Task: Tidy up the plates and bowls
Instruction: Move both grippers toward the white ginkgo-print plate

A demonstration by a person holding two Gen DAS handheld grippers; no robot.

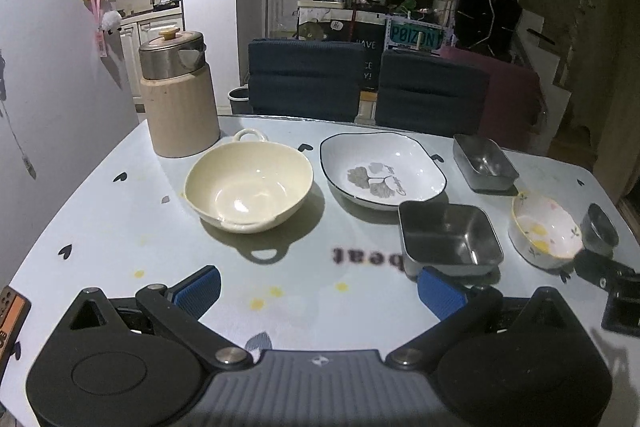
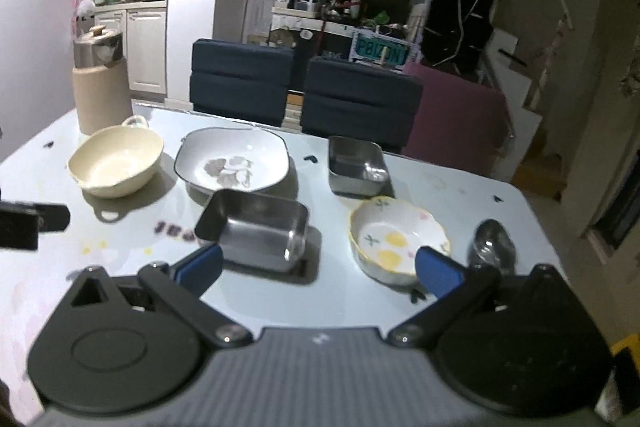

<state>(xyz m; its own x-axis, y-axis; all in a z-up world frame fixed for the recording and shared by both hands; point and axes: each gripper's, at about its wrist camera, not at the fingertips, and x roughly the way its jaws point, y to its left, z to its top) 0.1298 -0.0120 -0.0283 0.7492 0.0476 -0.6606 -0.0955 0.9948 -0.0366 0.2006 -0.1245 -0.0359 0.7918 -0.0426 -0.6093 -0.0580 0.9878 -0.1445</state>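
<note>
Steel tray (image 2: pixel 256 231) just ahead of R tool (image 2: pixel 318 267); both tools spread wide, holding nothing.

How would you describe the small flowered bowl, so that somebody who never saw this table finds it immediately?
Start from the tall beige canister at the table's far left corner and follow the row of dishes to the right end. There, beside a square steel container and in front of another steel container, sits the small bowl. It alone has a wavy yellow rim and yellow flowers painted inside.
</note>
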